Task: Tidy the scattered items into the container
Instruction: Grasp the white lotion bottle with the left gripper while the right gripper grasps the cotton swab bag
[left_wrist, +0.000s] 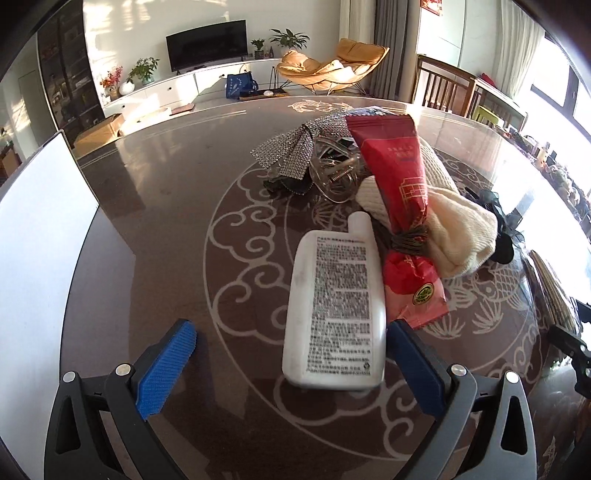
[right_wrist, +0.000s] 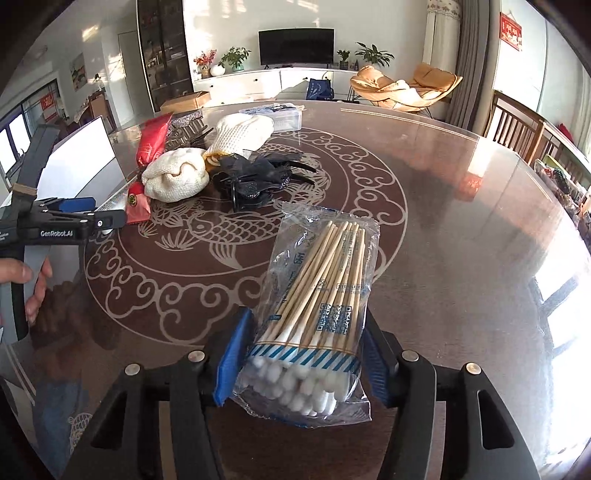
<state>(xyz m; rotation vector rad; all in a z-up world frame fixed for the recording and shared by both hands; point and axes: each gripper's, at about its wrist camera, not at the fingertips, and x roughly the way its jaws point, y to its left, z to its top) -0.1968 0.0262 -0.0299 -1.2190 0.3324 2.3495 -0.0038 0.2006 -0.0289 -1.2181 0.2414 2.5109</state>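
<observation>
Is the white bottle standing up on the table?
No, the white bottle lies flat on the table with its printed label facing up, between the open fingers of the left gripper.

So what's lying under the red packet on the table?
The red packet leans across a cream knitted cloth, with a clear hair claw and sparkly fabric behind its top end. Anything directly beneath the packet is covered.

Dark patterned glossy bench (left_wrist: 166, 229) carries white bottle (left_wrist: 336, 310), red packet (left_wrist: 402, 206), cream knit items (right_wrist: 177, 177), black hair clips (right_wrist: 258, 181).
</observation>
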